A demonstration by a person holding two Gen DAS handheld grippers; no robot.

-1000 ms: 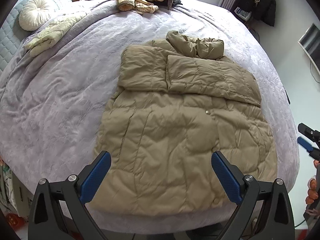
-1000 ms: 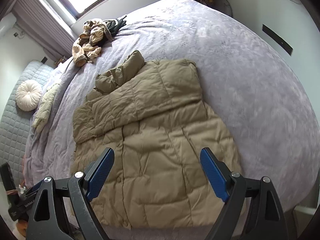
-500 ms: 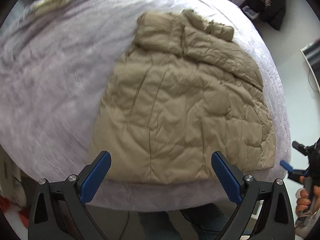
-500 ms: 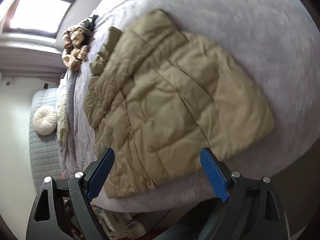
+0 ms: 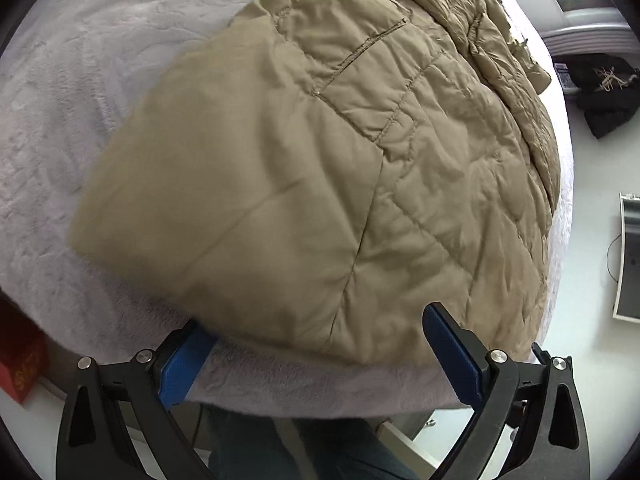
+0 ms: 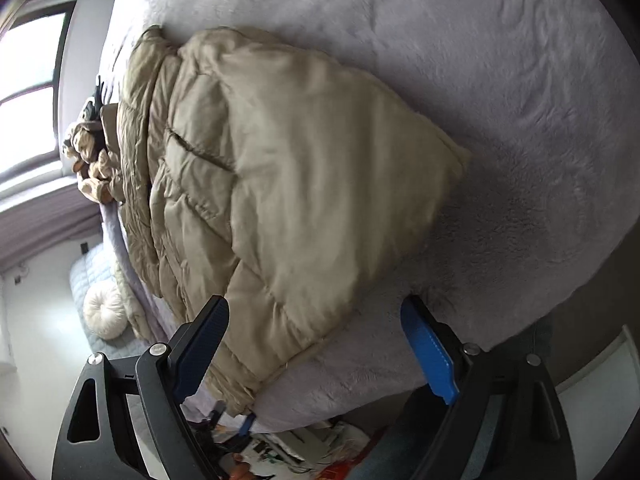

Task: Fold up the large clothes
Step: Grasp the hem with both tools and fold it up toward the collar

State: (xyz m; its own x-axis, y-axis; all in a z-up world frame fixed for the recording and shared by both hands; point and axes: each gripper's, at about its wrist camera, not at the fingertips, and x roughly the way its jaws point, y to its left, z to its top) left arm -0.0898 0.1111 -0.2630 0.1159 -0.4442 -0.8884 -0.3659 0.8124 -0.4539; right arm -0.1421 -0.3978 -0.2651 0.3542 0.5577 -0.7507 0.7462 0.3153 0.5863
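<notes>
A tan quilted puffer coat (image 5: 320, 160) lies flat on the grey-lilac bed cover (image 5: 60, 80), its sleeves folded across the chest and its hem at the bed's near edge. It also shows in the right wrist view (image 6: 288, 184). My left gripper (image 5: 316, 356) is open, its blue pads straddling the hem near the left corner, with nothing between the pads. My right gripper (image 6: 320, 344) is open, low over the hem's right corner, with the coat's edge between the fingers. Neither is closed on the fabric.
A heap of other clothes (image 6: 92, 160) lies at the far end of the bed. A round white cushion (image 6: 104, 312) sits by the headboard. A dark garment (image 5: 608, 96) hangs by the wall. The bed's front edge (image 5: 320, 396) is right under both grippers.
Both grippers have dropped down and forward to the coat's hem at the bed's front edge, and both views have tilted. The coat has not moved. Both stay open.
</notes>
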